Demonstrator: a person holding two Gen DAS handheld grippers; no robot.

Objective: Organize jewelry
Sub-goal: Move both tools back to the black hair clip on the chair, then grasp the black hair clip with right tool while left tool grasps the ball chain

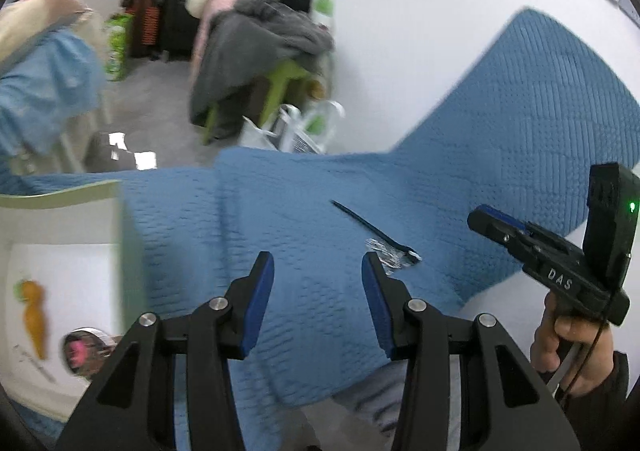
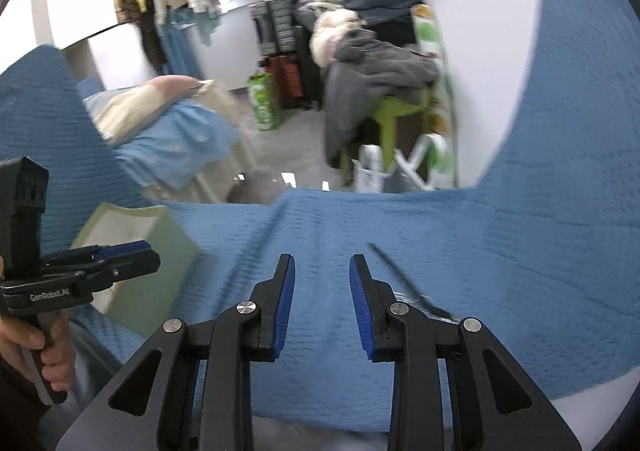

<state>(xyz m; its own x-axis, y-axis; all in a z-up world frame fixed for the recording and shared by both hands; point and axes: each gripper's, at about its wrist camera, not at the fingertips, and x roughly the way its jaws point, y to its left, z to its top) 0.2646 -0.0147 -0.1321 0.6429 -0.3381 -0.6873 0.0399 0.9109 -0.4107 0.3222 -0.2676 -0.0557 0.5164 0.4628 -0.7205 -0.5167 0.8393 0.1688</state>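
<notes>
A black hair stick with a silvery jewelled end (image 1: 390,249) lies on the blue quilted cloth (image 1: 312,211), just right of my open, empty left gripper (image 1: 318,269). In the right wrist view the stick (image 2: 404,283) lies beside my open, empty right gripper (image 2: 322,271), partly hidden behind its right finger. A pale green box (image 1: 64,195) sits at the left and holds an orange carrot-shaped piece (image 1: 34,315) and a round silver item with pink (image 1: 82,351). The box also shows in the right wrist view (image 2: 152,247). The right gripper appears at the right of the left wrist view (image 1: 492,223).
The blue cloth (image 2: 520,251) covers a bed against a white wall (image 1: 400,31). Beyond its edge, the floor holds a green stool piled with clothes (image 1: 256,35), bags and a white rack (image 2: 408,163). A blue and cream pillow (image 2: 160,131) lies at the left.
</notes>
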